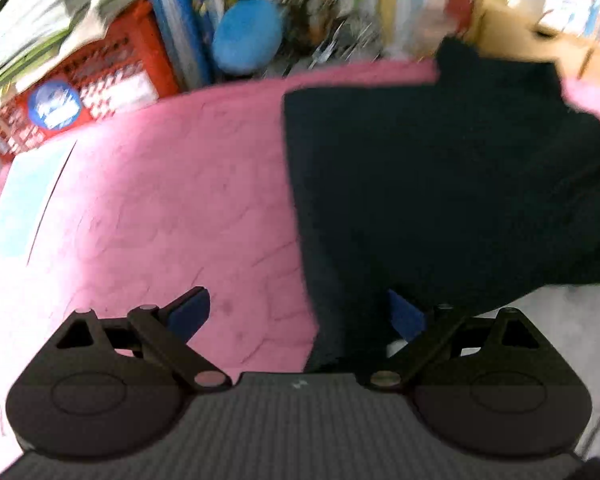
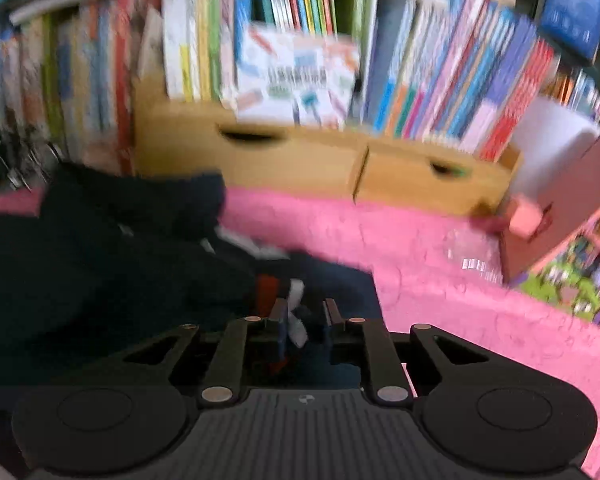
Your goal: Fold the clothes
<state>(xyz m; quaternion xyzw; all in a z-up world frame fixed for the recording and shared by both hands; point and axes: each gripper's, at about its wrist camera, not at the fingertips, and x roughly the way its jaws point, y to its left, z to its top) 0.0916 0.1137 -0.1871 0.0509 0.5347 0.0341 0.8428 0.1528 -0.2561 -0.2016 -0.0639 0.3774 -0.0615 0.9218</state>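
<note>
Pink cover (image 1: 172, 208): a wrinkled pink cloth spreads over the table and fills most of both views; it runs back to the shelves.
Bookshelf (image 2: 440, 80): rows of upright books behind the table, blurred; a wooden drawer unit (image 2: 300, 160) with two slot handles stands beneath them at the table's far edge.
Dark garment (image 1: 440, 184): a black or dark navy piece of clothing lies on the pink cover, on the right half of the left wrist view, with a straight left edge; its near part hangs past the table's edge. In the right wrist view (image 2: 100, 272) it bunches up on the left, with white and red bits showing near the fingers.
Red crate (image 1: 112, 80): at the far left beyond the table, with papers stacked on top.
Blue round object (image 1: 248, 36): behind the table, too blurred to identify.
Left gripper (image 1: 300, 316): held low over the near edge of the table, pointing across it, jaws spread wide and holding nothing; its right finger is over the garment's edge.
Right gripper (image 2: 304, 320): pointing toward the shelves, jaws drawn nearly together with a fold of the garment pinched between them.
</note>
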